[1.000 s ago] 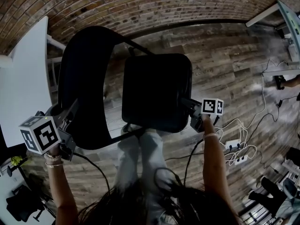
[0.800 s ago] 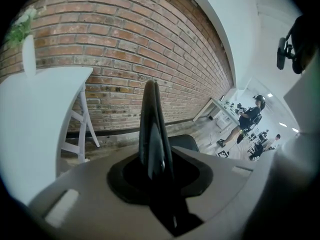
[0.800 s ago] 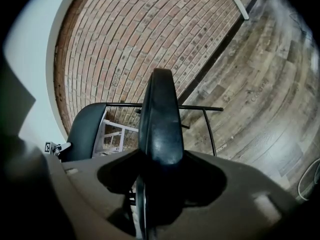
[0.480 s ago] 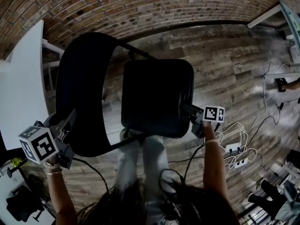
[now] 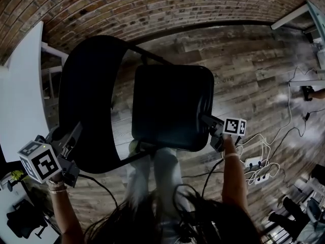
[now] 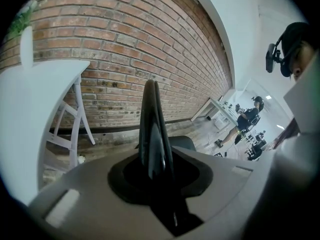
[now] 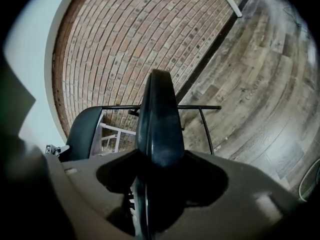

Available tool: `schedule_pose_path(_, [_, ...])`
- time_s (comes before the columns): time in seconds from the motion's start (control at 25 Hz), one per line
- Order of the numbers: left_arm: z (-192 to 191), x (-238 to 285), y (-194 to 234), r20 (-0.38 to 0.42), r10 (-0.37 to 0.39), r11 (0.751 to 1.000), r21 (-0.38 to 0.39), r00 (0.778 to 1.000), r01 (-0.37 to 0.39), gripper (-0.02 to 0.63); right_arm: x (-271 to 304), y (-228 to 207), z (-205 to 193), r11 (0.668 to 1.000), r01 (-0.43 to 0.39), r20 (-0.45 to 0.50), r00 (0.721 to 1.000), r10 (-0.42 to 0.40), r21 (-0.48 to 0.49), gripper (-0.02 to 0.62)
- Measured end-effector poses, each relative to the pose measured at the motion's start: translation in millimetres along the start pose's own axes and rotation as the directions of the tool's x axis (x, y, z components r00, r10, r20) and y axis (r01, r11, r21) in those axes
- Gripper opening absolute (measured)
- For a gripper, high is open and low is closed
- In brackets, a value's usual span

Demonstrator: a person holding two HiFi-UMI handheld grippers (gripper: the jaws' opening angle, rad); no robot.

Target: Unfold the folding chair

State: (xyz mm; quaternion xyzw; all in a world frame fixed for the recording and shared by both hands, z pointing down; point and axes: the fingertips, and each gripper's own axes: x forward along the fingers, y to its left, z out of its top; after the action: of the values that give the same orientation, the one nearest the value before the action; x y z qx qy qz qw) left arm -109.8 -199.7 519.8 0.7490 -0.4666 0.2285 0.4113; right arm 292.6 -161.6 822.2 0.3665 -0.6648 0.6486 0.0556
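Head view: the folding chair (image 5: 152, 100) stands on a wooden floor (image 5: 244, 70) in front of a brick wall (image 5: 152, 4), directly ahead of the person. Its black seat (image 5: 170, 105) presents its broad face upward; the black backrest (image 5: 89, 95) curves off to the seat's left. The left gripper (image 5: 71, 139) sits at the near lower edge of the backrest. The right gripper (image 5: 204, 119) meets the seat at its right near corner. A white table (image 5: 20, 95) stands just left of the backrest. White cables (image 5: 256, 164) lie on the floor to the right, well apart from the chair.

Left gripper view: the backrest rim rises edge-on straight out of the notch between the jaws. The jaws are narrow and clamped on that rim. This view alone shows a person (image 6: 247, 119) standing by desks far down the room.

Right gripper view: the seat's thick edge stands upright between the jaws and fills the gap. The jaws are wide and opening, with the dark pads lying against both faces of the edge as far as can be made out. This view alone shows a thin black frame tube (image 7: 200, 107) running level behind the seat, with the backrest beyond it at the left.
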Motion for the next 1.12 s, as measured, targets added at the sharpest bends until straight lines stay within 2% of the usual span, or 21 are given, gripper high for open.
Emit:
schedule_pose_path(0.52, [-7.0,14.5,-17.5,-0.006,-0.006,1.000,0.000,1.000,0.006,0.084,-3.8,-32.7,3.8,1.000,-0.018,0.009,1.000,0.018,0.014,0.265])
schedule_pose_path(0.88, [-11.5,24.7,-30.8,-0.013,-0.004,1.000,0.002,1.000,0.004,0.081,-7.4,-54.1,6.1,1.000,0.002,0.006,1.000,-0.002,0.026,0.272])
schedule_pose_path(1.12, [-14.5,29.3,-39.5,-0.018,-0.005,1.000,0.002,1.000,0.005,0.080,-7.0,-64.6,7.1,0.999,-0.019,0.012,1.000,0.019,0.032,0.278])
